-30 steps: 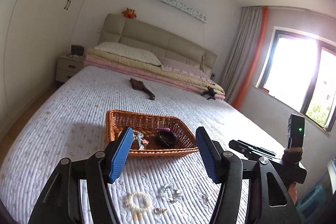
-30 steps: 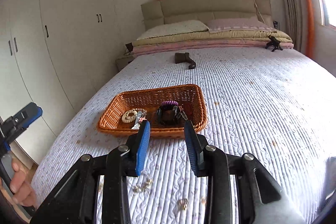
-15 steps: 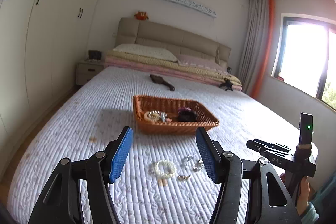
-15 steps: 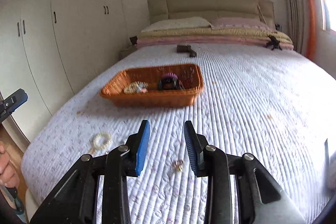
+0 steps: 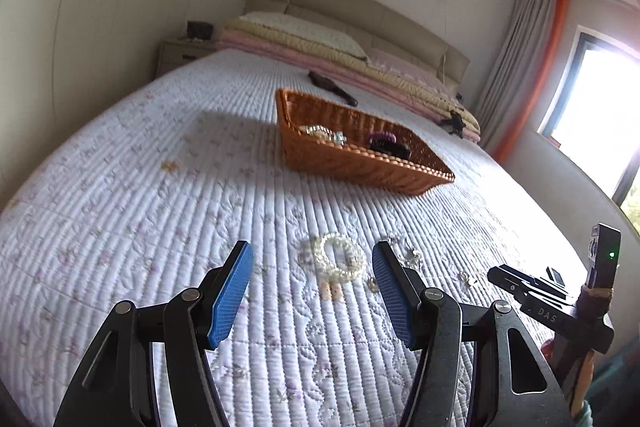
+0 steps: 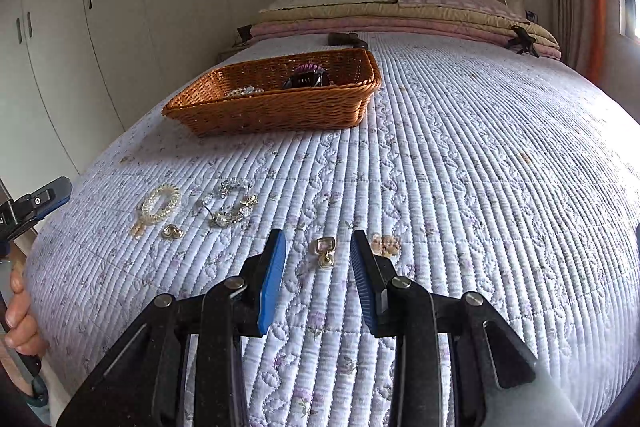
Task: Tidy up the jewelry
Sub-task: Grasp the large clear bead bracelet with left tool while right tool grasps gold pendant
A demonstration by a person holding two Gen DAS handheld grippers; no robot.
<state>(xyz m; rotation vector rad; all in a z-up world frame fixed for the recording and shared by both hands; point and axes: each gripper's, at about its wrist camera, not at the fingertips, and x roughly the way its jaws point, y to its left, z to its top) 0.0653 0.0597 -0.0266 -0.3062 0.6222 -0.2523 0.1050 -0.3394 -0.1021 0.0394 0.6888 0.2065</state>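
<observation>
Both jaws are spread and hold nothing: the right hand-held gripper (image 6: 318, 247) frames a gold earring (image 6: 325, 251) on the bed (image 6: 480, 167), the left hand-held gripper (image 5: 312, 259) a pearl bracelet (image 5: 338, 261). Farther off, the wicker basket (image 6: 280, 107) already holds some jewelry.

1. The left wrist view looks forward along the left gripper (image 5: 312, 259), tilted down over the foot of the bed (image 5: 120, 219) toward the headboard (image 5: 360, 7); its horizon is rolled.
2. It sits close above the quilt, with the pearl bracelet (image 5: 340, 259) near and the wicker basket (image 5: 360, 163) farther off.
3. The right wrist view looks the same way along the right gripper (image 6: 318, 247), low and close to a gold earring (image 6: 325, 251).
4. Both views share the basket, bracelet, quilt, pillows and headboard.
5. Each view catches the other gripper at its edge.
</observation>
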